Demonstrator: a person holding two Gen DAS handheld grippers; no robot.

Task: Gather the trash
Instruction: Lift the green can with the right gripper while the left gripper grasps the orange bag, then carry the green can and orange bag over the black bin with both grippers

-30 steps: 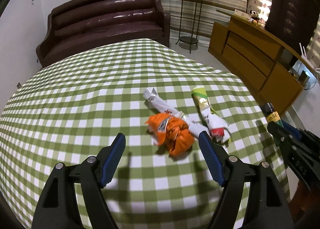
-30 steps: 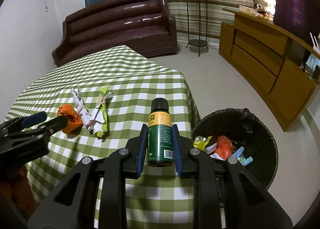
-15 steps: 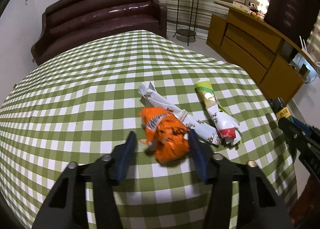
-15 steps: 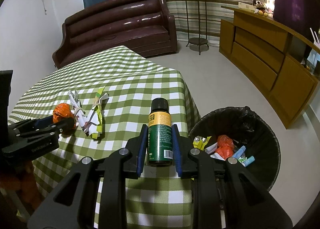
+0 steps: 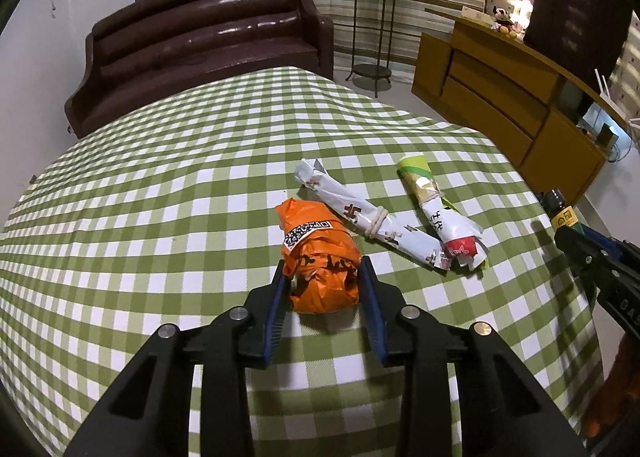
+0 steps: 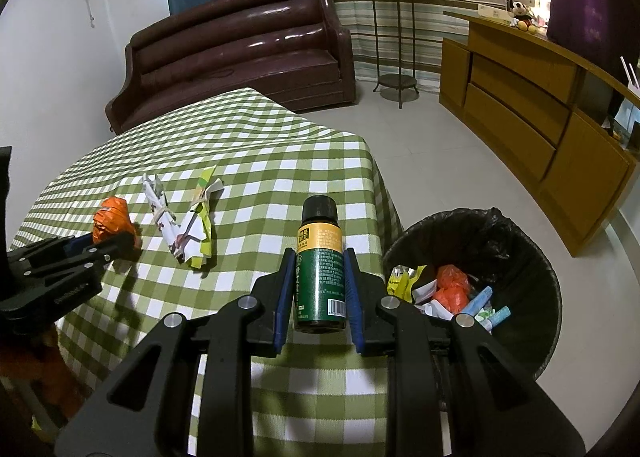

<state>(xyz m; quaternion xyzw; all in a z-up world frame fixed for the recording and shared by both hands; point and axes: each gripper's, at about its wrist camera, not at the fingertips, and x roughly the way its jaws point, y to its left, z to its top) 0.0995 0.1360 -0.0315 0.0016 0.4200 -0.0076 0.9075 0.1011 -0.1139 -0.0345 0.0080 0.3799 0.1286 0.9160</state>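
An orange crumpled wrapper (image 5: 316,257) lies on the green checked table (image 5: 160,197). My left gripper (image 5: 322,277) is closing on it, and both blue pads touch its sides. To its right lie a white wrapper tied with string (image 5: 368,217) and a green and white wrapper (image 5: 436,213). In the right wrist view my right gripper (image 6: 318,257) is shut on a green bottle (image 6: 319,281) with a black cap, held upright over the table's near corner. The left gripper (image 6: 108,245) and the orange wrapper (image 6: 110,219) show at the left there.
A black-lined bin (image 6: 520,249) holding several pieces of trash stands on the floor right of the table. A brown sofa (image 5: 208,37) is behind the table, a wooden cabinet (image 5: 500,97) along the right wall, and a plant stand (image 5: 372,17) between them.
The left gripper moved forward over the orange wrapper and its jaws narrowed from wide open until they touch it. The right gripper kept still with the bottle.
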